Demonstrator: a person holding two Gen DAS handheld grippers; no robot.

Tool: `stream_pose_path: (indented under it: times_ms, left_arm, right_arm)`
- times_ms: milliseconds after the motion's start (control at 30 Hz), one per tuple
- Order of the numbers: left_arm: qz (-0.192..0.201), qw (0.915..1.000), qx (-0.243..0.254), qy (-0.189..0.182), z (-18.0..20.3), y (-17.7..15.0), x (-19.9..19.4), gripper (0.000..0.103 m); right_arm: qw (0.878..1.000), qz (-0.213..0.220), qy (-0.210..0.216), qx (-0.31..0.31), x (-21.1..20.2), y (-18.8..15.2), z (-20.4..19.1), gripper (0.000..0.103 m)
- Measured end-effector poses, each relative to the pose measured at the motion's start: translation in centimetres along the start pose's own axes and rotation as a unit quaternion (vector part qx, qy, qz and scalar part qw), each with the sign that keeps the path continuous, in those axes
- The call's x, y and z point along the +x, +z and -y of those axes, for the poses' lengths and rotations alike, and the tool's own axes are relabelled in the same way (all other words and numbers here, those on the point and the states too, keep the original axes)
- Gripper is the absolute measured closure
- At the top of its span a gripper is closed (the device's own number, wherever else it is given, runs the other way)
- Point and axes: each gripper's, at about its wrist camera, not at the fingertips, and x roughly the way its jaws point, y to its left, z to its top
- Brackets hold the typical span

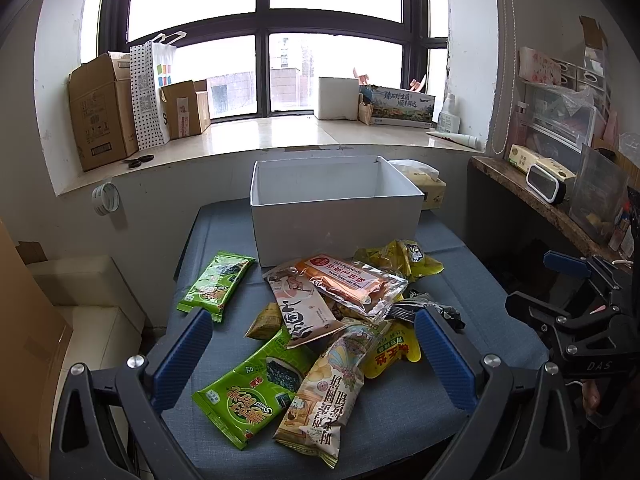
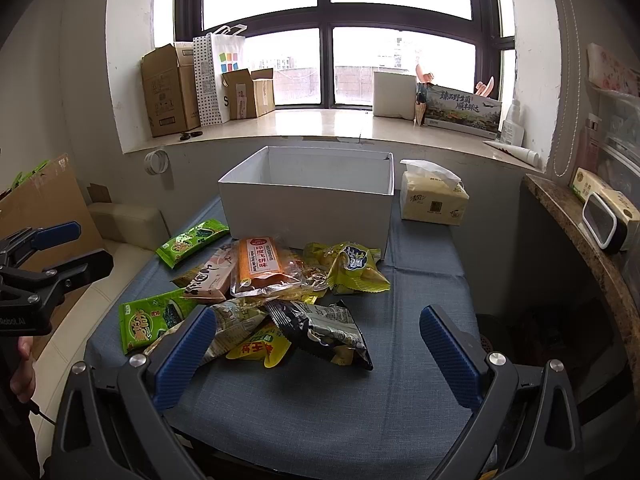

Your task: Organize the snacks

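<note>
Nothing is held yet: the left gripper (image 1: 314,354) is kept with its jaws spread wide above the near edge of the table (image 2: 424,292), and the right gripper (image 2: 316,354) is likewise wide and empty. The snacks lie in a loose heap on the blue cloth in front of the white box (image 1: 332,232), which stands open at the far side and, as far as its inside can be seen, has nothing in it.

Trouble is to be expected from the overlap. The orange cake packet (image 1: 352,284) is stacked across the pink-and-brown packet (image 1: 304,312), and the long cream packet (image 1: 324,392) rests on the large green seaweed packet (image 1: 248,396), so a pull on a lower one could drag its neighbours along or flick them off the table. The black packet (image 2: 324,330) is crumpled and glossy; a pinch on its puffed middle may slip, or the contents may be crushed if the jaws are closed hard. The small green packet (image 1: 216,284), lying apart at the left, looks the safest first pick.

Care is also called for at the box: a packet carried low could catch its near wall and push it back toward the tissue pack (image 2: 434,200) just beside it. Both grippers are near one heap, so a clash between them is possible.
</note>
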Motion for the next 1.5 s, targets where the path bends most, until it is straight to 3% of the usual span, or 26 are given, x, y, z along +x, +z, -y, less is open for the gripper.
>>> stream_pose_path:
  times_ms: [300,467,633,867,933,1000,1067,1167,1200,1300,1500]
  left_arm:
    - [-0.008,0.9999,0.002,0.008,-0.3,0.2,0.5,0.000]
    - [-0.037,0.9991,-0.008,0.021,-4.2,1.4,3.0,0.000]
    - [-0.094,0.9955,-0.006,0.008,-9.0,2.6,8.9,0.000]
    - [-0.175,0.9837,0.038,0.014,-13.5,2.5,20.5,0.000]
    - [-0.203,0.9785,0.038,-0.005,-14.3,2.1,23.3,0.000]
    - [-0.227,0.9730,0.042,-0.014,-14.9,1.7,25.5,0.000]
    - [-0.245,0.9683,0.047,0.003,-15.3,1.2,27.4,0.000]
    - [-0.248,0.9675,0.045,-0.012,-15.6,0.7,28.4,0.000]
    - [-0.248,0.9674,0.051,-0.008,-15.6,0.6,28.6,0.003]
    - [-0.244,0.9685,0.047,-0.013,-15.8,0.6,28.4,0.030]
    - [-0.242,0.9686,0.058,0.003,-15.5,0.9,27.7,0.030]
  right_arm:
    - [1.000,-0.002,0.000,0.003,0.0,-0.1,0.3,0.000]
    - [1.000,-0.004,-0.001,0.003,0.0,-0.2,0.4,0.000]
    - [1.000,-0.007,0.004,0.007,0.2,-0.3,0.5,0.000]
    - [1.000,-0.009,0.011,0.001,0.5,-0.4,0.1,0.000]
    - [1.000,-0.011,0.009,0.001,0.7,-0.5,0.1,0.000]
    - [1.000,-0.013,0.008,0.001,0.8,-0.6,0.2,0.000]
    - [1.000,-0.014,0.009,0.004,0.9,-0.7,0.3,0.000]
    - [1.000,-0.017,0.009,0.006,1.0,-0.8,0.4,0.000]
    - [1.000,-0.017,0.010,0.007,1.1,-0.9,0.4,0.000]
    - [1.000,-0.020,0.014,0.011,1.2,-1.1,0.5,0.000]
    - [0.999,-0.023,0.031,0.014,1.5,-1.3,0.2,0.000]
